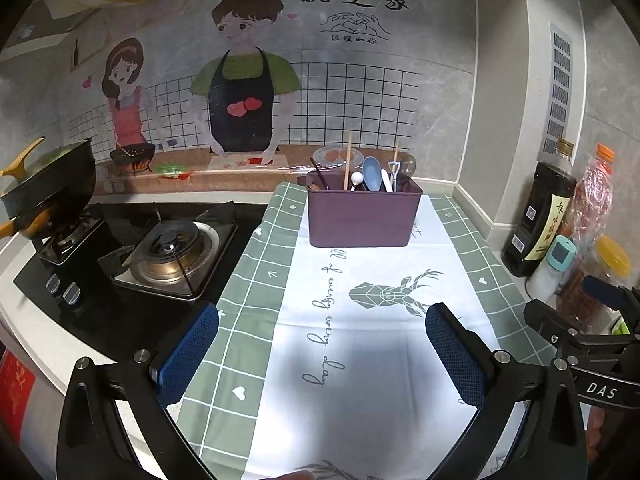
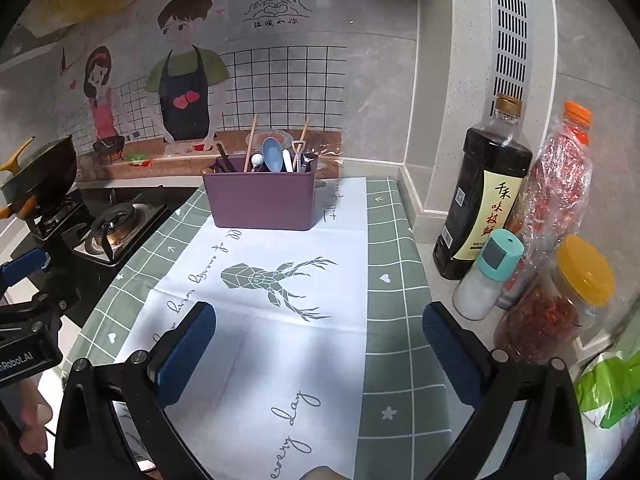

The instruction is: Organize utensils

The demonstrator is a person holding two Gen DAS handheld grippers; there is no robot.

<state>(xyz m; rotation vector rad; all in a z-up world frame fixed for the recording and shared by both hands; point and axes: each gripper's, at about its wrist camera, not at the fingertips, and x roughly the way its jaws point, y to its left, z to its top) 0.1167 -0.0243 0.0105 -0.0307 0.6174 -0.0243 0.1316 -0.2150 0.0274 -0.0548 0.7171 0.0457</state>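
my left gripper [image 1: 322,354] hung with its jaws wide apart and nothing between them, only the cloth [image 1: 360,360] below. my right gripper [image 2: 320,354] was the same, jaws spread as far as they go, empty over the cloth's green border. each gripper had two blue pads [image 1: 188,354], and the bases of all four fingers were cut off by the bottom edge. from the left wrist i caught just a corner of the right gripper at the frame's right side, its jaws out of sight there.

further out, one purple bin [image 1: 364,214] stood upright on the far end of the cloth, close to the wall. the utensils [image 1: 370,172] were bunched inside it, handles and heads poking above the rim. i counted two wooden chopsticks [image 1: 347,162], one blue spoon [image 1: 372,172], one white ball-topped piece and one small shovel-shaped piece; the dark ones at the bin's left end and the shiny one at its right end were too crowded to count or name. the lower parts of all were hidden by the bin wall.

to the left, two burners [image 1: 172,248]; the far one carried a dark pan [image 1: 52,184], partly cut off. to the right, one dark sauce bottle [image 2: 484,196], one white shaker [image 2: 486,276], one orange-capped bottle [image 2: 560,184] and one yellow-lidded jar [image 2: 560,304], overlapping one another.
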